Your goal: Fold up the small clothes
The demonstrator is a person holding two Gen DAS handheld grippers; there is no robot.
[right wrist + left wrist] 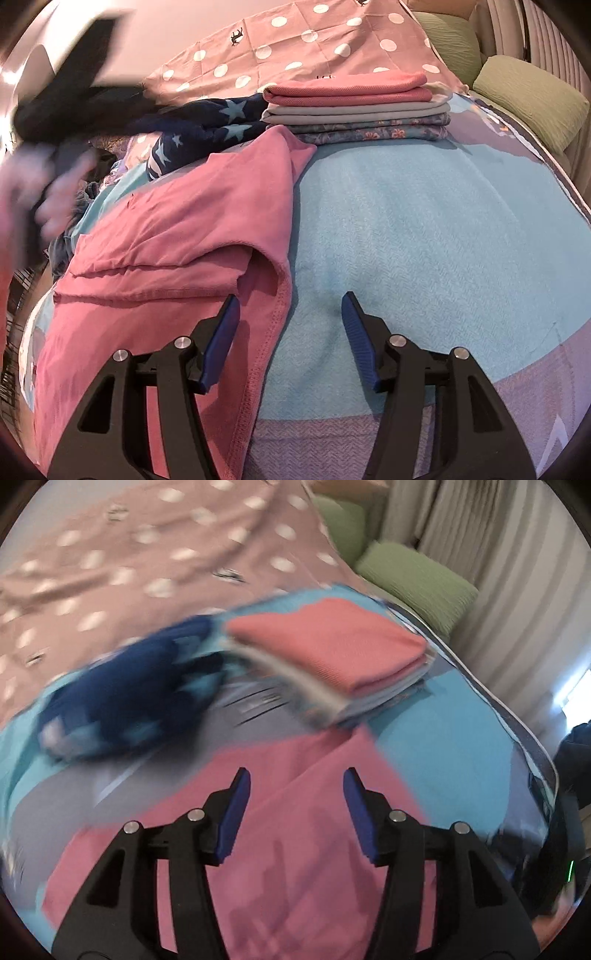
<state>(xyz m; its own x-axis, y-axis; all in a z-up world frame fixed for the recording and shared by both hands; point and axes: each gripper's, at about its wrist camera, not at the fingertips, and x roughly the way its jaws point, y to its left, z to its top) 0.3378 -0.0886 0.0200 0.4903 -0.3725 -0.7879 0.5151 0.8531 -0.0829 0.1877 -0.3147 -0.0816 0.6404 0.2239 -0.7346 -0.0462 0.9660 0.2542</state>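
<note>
A pink garment (166, 240) lies partly folded on the light blue blanket (424, 221), its stitched hem running down by my right gripper's left finger. My right gripper (290, 299) stands open over that hem and the blanket, gripping nothing. In the blurred left wrist view, my left gripper (296, 775) is open above the same pink garment (295, 867), with nothing between its pads. A stack of folded clothes (354, 107) with a pink piece on top (332, 646) sits at the far side. A crumpled navy garment with pale stars (122, 701) lies left of the stack.
A blurred hand (55, 192) with a black tool is at the upper left of the right wrist view. A pink polka-dot cover (110, 554) lies behind the clothes. Green pillows (417, 576) and a curtain (498, 535) are at the right. The bed's edge curves down the right.
</note>
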